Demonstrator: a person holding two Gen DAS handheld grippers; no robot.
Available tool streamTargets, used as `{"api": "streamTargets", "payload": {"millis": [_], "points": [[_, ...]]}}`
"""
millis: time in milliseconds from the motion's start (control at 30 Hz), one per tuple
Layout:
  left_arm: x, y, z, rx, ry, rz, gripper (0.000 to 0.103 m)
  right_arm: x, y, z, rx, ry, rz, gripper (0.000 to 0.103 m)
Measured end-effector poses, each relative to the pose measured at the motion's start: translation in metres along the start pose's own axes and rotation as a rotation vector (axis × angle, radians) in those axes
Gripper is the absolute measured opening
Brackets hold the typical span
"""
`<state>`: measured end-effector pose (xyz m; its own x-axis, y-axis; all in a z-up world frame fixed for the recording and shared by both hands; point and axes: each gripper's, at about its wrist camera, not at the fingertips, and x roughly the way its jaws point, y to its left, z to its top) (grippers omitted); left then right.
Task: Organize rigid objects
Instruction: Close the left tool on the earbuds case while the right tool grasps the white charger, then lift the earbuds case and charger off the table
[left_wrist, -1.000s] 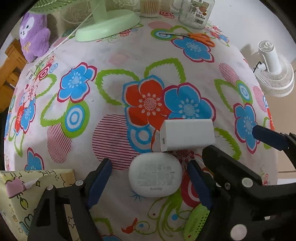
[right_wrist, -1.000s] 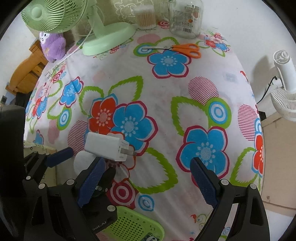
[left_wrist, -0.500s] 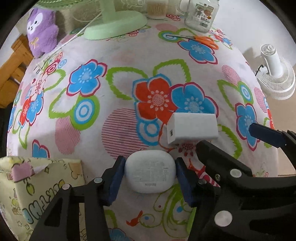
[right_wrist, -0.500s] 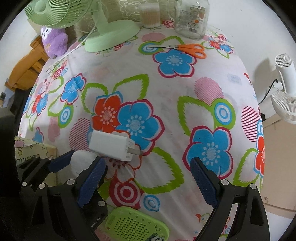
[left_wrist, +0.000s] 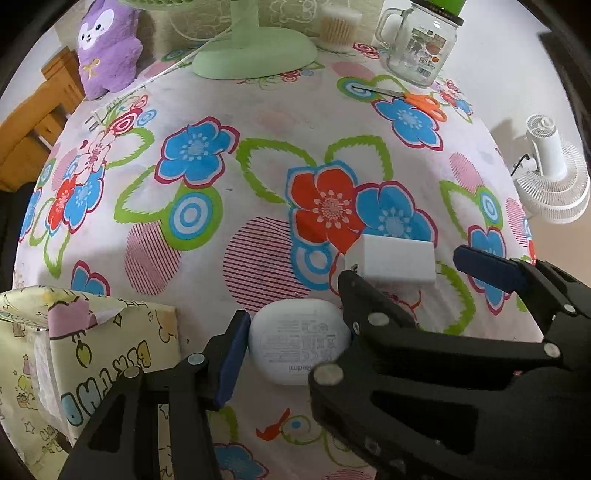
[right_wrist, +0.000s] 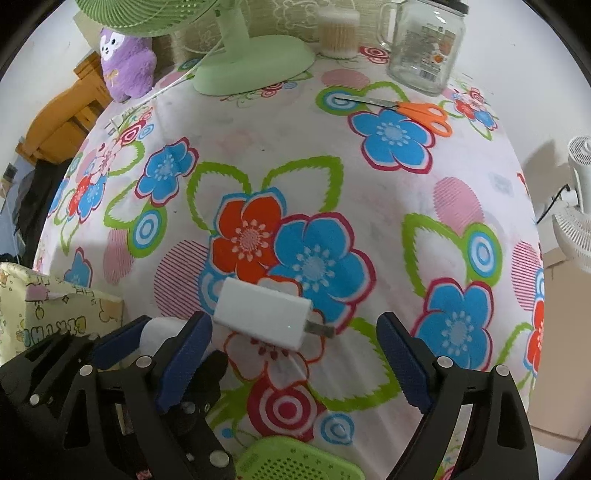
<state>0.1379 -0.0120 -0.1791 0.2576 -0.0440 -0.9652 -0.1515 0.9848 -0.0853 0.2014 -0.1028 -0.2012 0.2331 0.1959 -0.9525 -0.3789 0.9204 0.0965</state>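
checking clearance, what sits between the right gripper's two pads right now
Nothing sits between them: in the right wrist view the right gripper is open over bare tablecloth, the white charger just beyond.

The right gripper's arm (left_wrist: 424, 354) hides the earbud case's (left_wrist: 299, 343) right edge and the left gripper's right finger.

A flowered cloth (right_wrist: 369, 192) covers the table. At its far edge stand a green fan (right_wrist: 255, 62), a purple plush toy (right_wrist: 127, 62), a tub of cotton swabs (right_wrist: 338, 35) and a glass mug jar (right_wrist: 424, 44), with orange-handled scissors (right_wrist: 410, 110) lying just before the jar. A white fan (left_wrist: 550, 173) stands off the table at the right.
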Motion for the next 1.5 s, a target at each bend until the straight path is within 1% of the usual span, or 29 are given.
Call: {"api": "streamTargets", "payload": {"millis": [33,67,133,167,200,333,500,833,1167,1500], "points": [[0.002,0.000,0.000,-0.001,0.002,0.006,0.057,0.002,0.001,0.001,0.002,0.002,0.005,0.087],[0.005,0.000,0.001,-0.002,0.008,0.010,0.057,0.005,0.001,0.001,0.006,0.009,0.013,0.082],[0.008,-0.002,0.001,-0.003,0.013,0.014,0.057,0.009,0.002,0.002,0.016,0.023,0.017,0.078],[0.008,-0.002,0.001,-0.001,0.016,0.012,0.057,0.011,0.002,0.002,0.021,0.030,0.026,0.073],[0.009,-0.001,0.001,-0.001,0.017,0.013,0.057,0.011,0.002,0.001,0.020,0.026,0.017,0.068],[0.013,-0.003,0.002,0.009,0.028,0.023,0.057,0.010,0.000,0.000,0.021,0.016,-0.001,0.067],[0.013,-0.008,0.001,0.029,0.034,0.030,0.057,0.005,-0.009,-0.006,0.038,0.016,0.003,0.067],[0.010,-0.033,-0.002,0.077,0.023,0.029,0.057,-0.010,-0.026,-0.021,0.079,0.004,-0.010,0.067],[-0.010,-0.053,-0.021,0.106,-0.009,0.033,0.057,-0.033,-0.036,-0.040,0.102,-0.032,-0.015,0.067],[-0.033,-0.054,-0.035,0.108,-0.043,0.040,0.057,-0.060,-0.031,-0.058,0.114,-0.069,-0.016,0.067]]}}
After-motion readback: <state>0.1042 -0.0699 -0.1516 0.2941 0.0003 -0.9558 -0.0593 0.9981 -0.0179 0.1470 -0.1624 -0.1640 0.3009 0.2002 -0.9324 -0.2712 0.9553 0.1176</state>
